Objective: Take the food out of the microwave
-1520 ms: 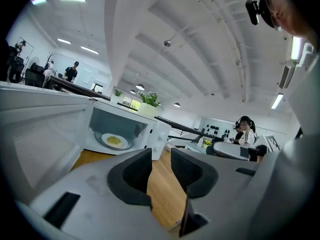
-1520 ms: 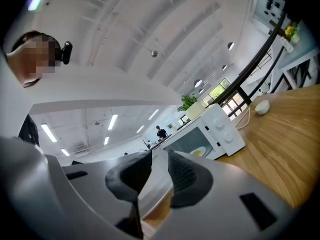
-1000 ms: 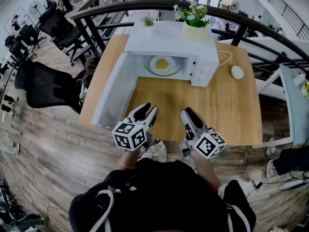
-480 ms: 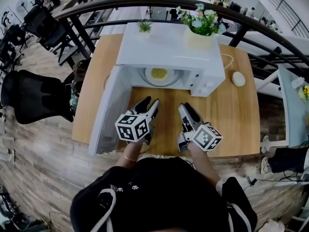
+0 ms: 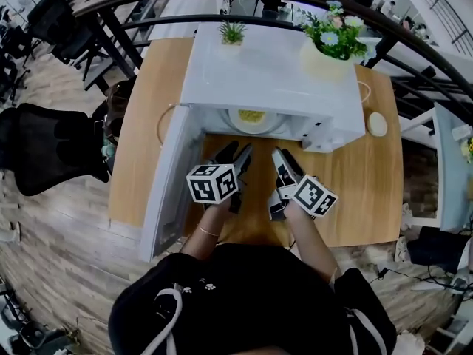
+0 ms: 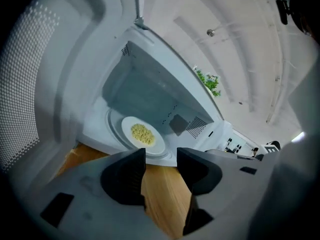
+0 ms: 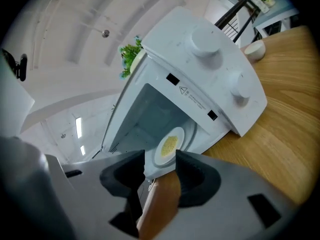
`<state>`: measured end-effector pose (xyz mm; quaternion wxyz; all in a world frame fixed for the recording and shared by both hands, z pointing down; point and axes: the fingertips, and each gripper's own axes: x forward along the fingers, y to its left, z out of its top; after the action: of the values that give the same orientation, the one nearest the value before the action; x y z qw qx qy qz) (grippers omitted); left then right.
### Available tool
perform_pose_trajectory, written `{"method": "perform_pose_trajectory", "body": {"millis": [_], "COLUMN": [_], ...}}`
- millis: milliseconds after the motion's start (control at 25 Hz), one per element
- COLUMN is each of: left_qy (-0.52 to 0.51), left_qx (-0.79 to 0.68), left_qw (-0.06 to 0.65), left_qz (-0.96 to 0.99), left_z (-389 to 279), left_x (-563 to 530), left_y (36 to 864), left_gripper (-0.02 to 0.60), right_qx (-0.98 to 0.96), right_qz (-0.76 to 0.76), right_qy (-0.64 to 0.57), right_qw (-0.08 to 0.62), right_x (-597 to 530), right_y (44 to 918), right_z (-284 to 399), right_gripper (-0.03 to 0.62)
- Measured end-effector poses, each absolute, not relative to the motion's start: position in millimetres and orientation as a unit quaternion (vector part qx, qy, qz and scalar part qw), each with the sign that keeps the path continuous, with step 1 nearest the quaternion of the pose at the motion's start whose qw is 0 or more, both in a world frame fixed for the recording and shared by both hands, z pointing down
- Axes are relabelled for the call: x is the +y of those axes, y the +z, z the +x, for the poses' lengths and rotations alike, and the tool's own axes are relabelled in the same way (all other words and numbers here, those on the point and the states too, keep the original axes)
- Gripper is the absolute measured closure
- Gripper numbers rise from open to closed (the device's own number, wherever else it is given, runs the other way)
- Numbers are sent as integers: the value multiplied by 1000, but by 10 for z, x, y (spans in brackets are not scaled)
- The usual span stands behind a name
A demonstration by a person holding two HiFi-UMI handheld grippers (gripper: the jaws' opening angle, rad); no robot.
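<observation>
The white microwave (image 5: 273, 69) stands on the wooden table (image 5: 362, 191) with its door (image 5: 166, 180) swung open to the left. Inside, a white plate of yellow food (image 5: 251, 117) rests on the turntable; it also shows as the plate (image 6: 142, 134) in the left gripper view and the plate (image 7: 169, 146) in the right gripper view. My left gripper (image 5: 235, 152) is just in front of the opening; its jaws have just been opening and hold nothing. My right gripper (image 5: 284, 157) is beside it, open and empty. Both grippers (image 6: 161, 159) (image 7: 160, 166) point at the plate, short of it.
A pot of flowers (image 5: 329, 46) and a small green plant (image 5: 233, 32) stand on top of the microwave. A white round object (image 5: 377, 124) lies on the table to the right. The control panel with two knobs (image 7: 220, 71) is right of the opening. A black office chair (image 5: 44, 150) stands to the left.
Both grippers have moved forward over the table to the microwave's mouth. The left jaws stand wider apart than before.
</observation>
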<state>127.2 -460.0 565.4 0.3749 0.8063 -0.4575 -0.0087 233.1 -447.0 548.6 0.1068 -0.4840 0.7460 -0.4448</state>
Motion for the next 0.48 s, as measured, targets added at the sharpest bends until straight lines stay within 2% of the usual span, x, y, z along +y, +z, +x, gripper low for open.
{"method": "perform_pose_trajectory", "body": {"millis": [280, 480], "left_qy": [-23, -29], "left_qx": [-458, -462], "left_qw": [418, 434], "left_qz": [784, 773], "left_z": [1187, 1121], "left_x": [-4800, -4898], "left_y": [5870, 5962], "left_gripper": [393, 385], "right_qx": [709, 678], "right_qz": [-500, -514], "right_qy": [-486, -515], "right_qw": [105, 108], "right_x": [-4764, -4924], "right_y": [5803, 6003], "right_z": [2245, 2207], "right_gripper": [350, 332]}}
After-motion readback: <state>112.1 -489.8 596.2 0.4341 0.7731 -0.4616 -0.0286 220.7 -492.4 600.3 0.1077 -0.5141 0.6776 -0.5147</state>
